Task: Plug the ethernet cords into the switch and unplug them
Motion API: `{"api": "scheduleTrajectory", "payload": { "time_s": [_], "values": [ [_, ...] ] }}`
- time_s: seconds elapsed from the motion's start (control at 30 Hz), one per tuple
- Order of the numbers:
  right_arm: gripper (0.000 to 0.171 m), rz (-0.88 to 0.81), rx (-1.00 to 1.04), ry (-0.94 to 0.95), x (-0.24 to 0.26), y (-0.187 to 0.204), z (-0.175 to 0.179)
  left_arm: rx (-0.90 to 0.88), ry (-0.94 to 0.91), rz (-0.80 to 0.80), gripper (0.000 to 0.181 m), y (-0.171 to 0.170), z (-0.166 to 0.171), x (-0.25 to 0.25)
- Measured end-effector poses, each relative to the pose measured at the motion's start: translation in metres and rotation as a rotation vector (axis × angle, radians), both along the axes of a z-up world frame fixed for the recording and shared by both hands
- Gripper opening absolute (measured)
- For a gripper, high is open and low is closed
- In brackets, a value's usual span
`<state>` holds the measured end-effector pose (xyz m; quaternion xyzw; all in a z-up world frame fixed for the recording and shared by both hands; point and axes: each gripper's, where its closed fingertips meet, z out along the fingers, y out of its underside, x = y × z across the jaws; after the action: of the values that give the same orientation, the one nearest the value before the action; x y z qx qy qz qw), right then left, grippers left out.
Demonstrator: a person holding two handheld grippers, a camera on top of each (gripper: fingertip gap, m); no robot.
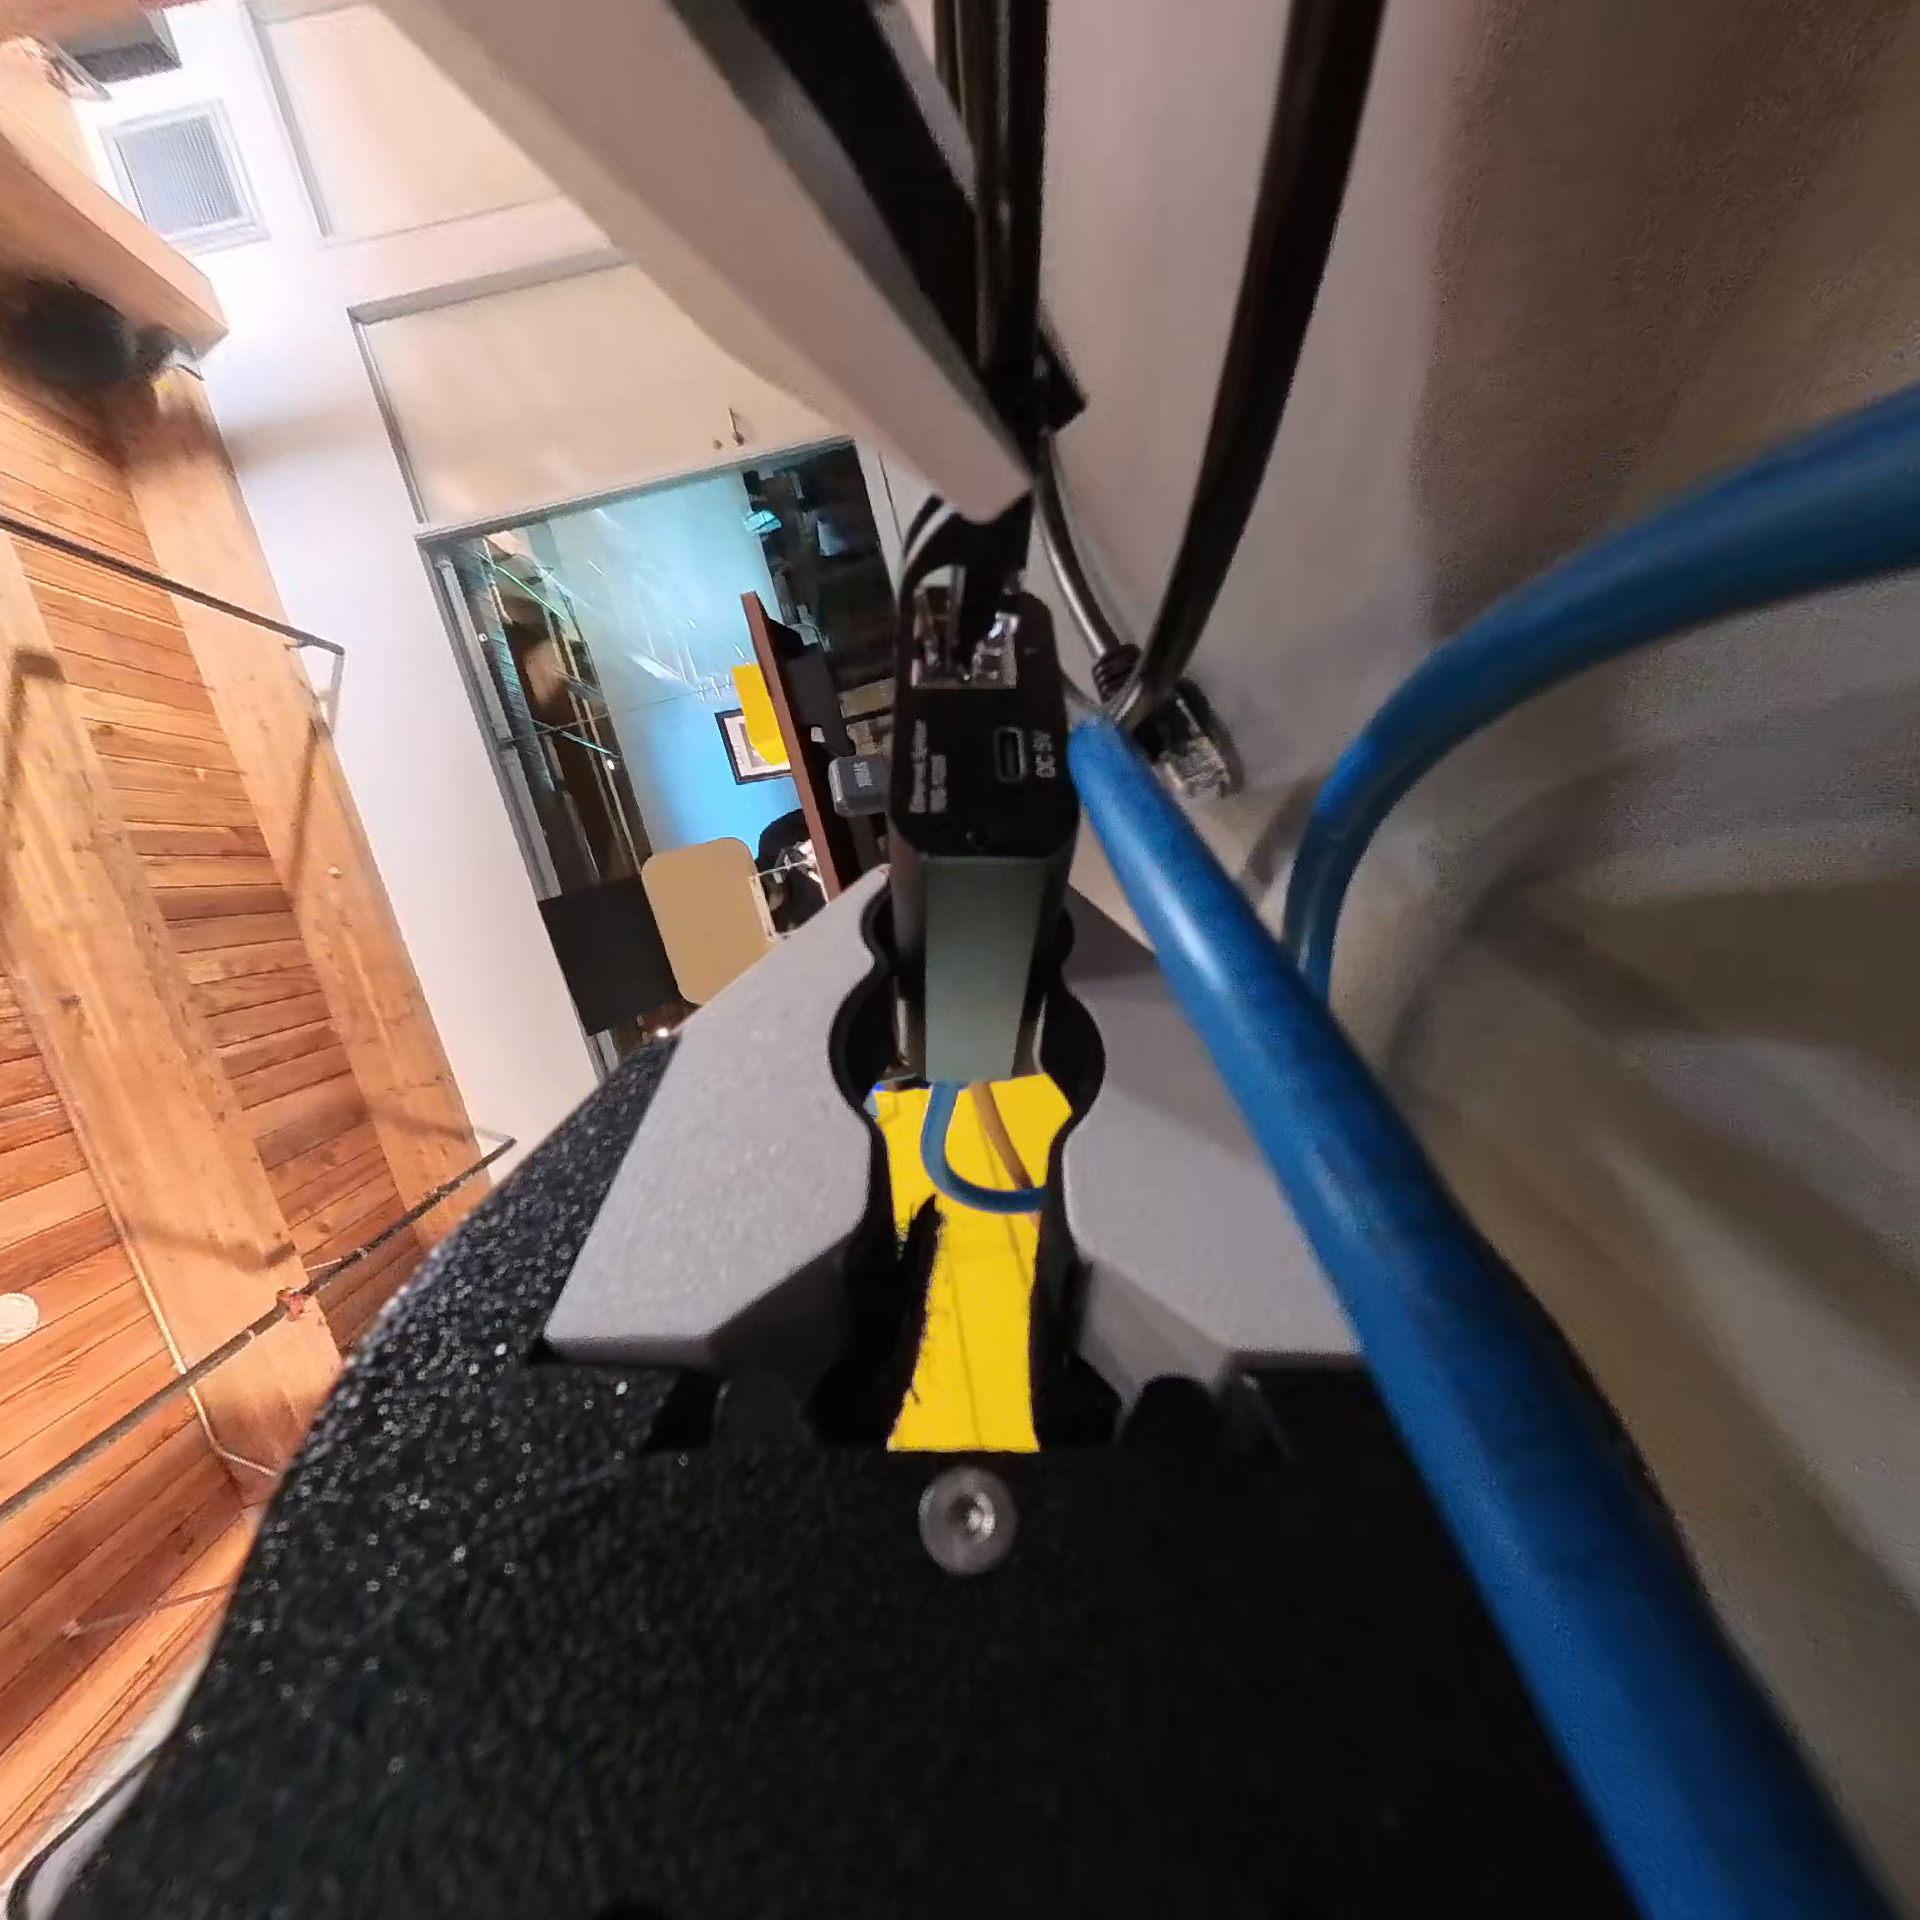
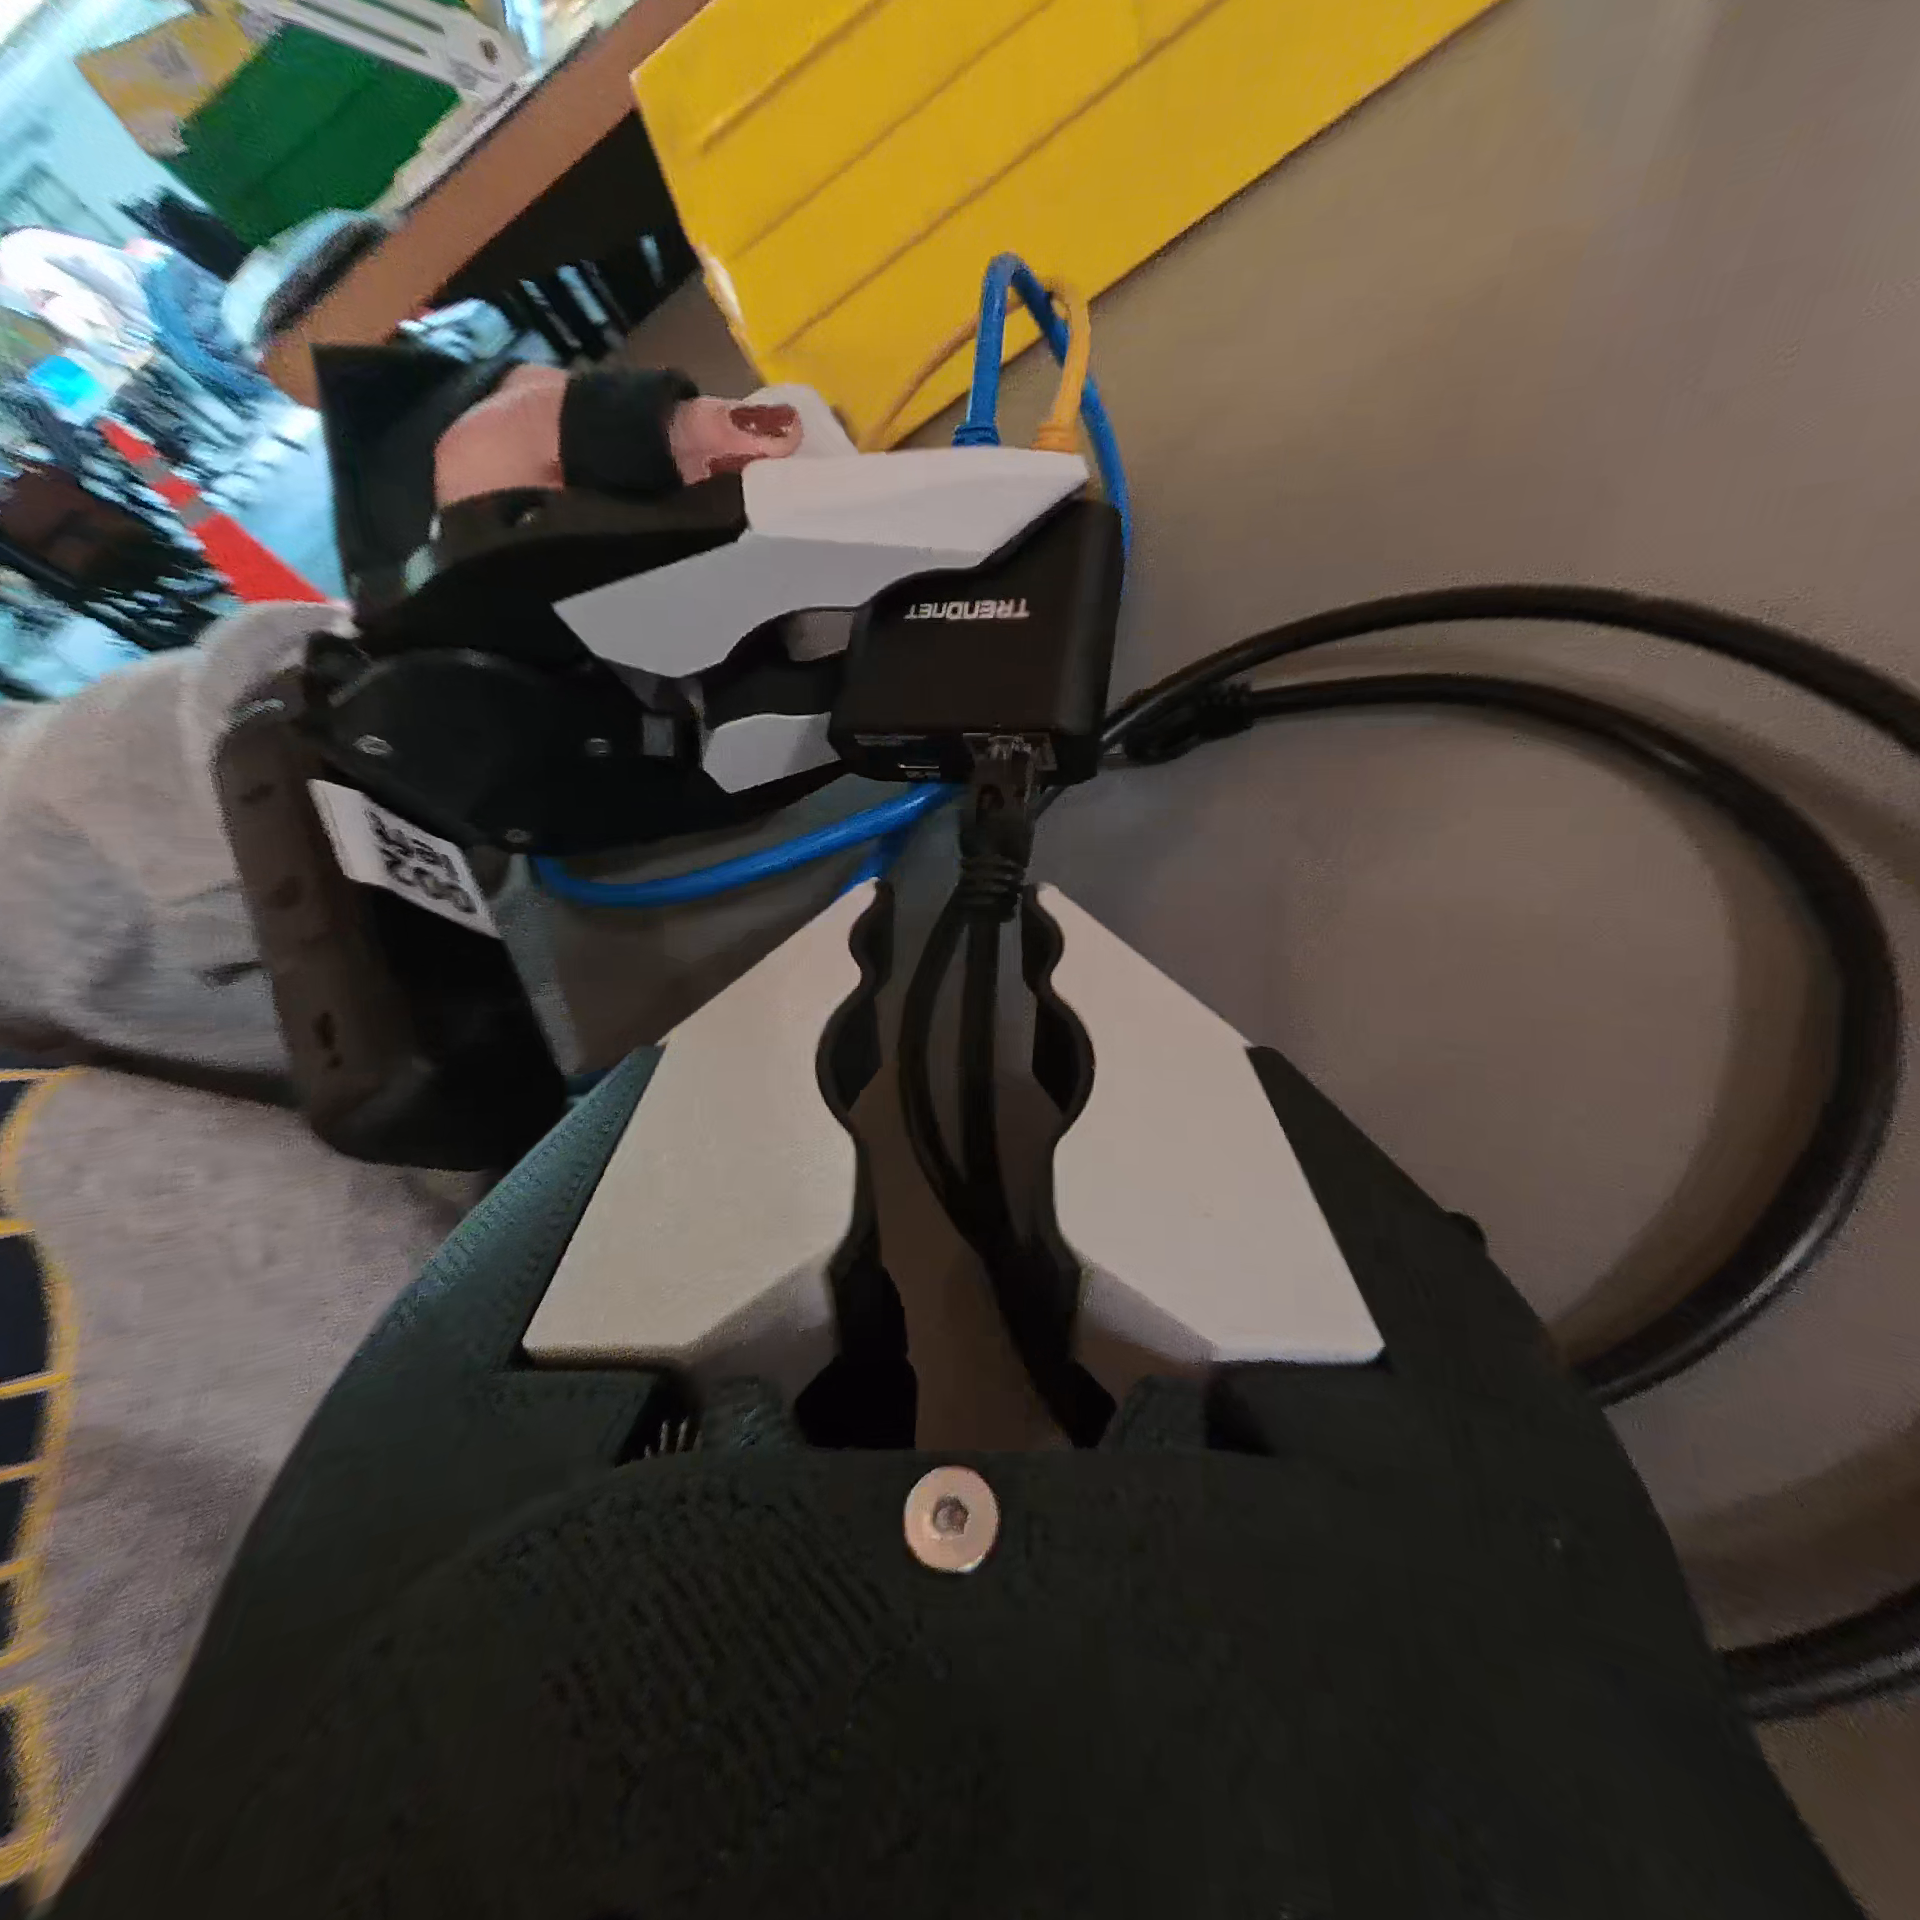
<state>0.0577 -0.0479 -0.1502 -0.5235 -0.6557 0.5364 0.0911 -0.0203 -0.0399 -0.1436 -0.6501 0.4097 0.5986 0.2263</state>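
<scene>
The small black switch (image 2: 982, 649) is clamped between the grey fingers of my left gripper (image 1: 971, 904), held just above the grey table (image 2: 1455, 935). The left gripper also shows in the right wrist view (image 2: 935, 623). A blue cord (image 2: 982, 374) and a yellow cord (image 2: 1062, 416) are plugged into the switch's far side. A black ethernet cord (image 2: 992, 831) has its plug seated in a near port. My right gripper (image 2: 961, 899) is shut on that cord just behind the plug. A second black plug (image 1: 1195, 748) lies loose beside the switch.
A yellow folder (image 2: 987, 156) lies on the table beyond the switch. Black cable loops (image 2: 1818, 987) curve across the table on the right. The blue cord (image 1: 1351, 1143) runs under and beside the left gripper. A person's grey sleeve (image 2: 125, 779) is at the left. Spacing between my two grippers at the tips: around 8 cm.
</scene>
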Motion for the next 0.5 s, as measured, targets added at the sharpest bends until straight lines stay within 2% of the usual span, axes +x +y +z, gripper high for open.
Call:
{"api": "scheduleTrajectory", "payload": {
  "time_s": [0.07,0.2,0.37,0.5],
  "values": [
    [0.027,-0.057,0.088,0.057,-0.004,0.003,-0.001,0.001,-0.020,-0.018,0.018,0.001,-0.002,0.004],
    [0.020,-0.105,0.224,0.092,-0.007,0.007,-0.003,-0.012,-0.021,-0.019,0.019,0.003,-0.005,0.007],
    [0.010,-0.119,0.262,0.116,-0.008,0.006,-0.002,-0.005,-0.052,-0.017,0.021,0.002,-0.006,0.007],
    [0.010,-0.115,0.271,0.095,-0.007,0.006,-0.005,-0.033,-0.071,-0.017,0.021,0.001,-0.011,0.009]
  ]
}}
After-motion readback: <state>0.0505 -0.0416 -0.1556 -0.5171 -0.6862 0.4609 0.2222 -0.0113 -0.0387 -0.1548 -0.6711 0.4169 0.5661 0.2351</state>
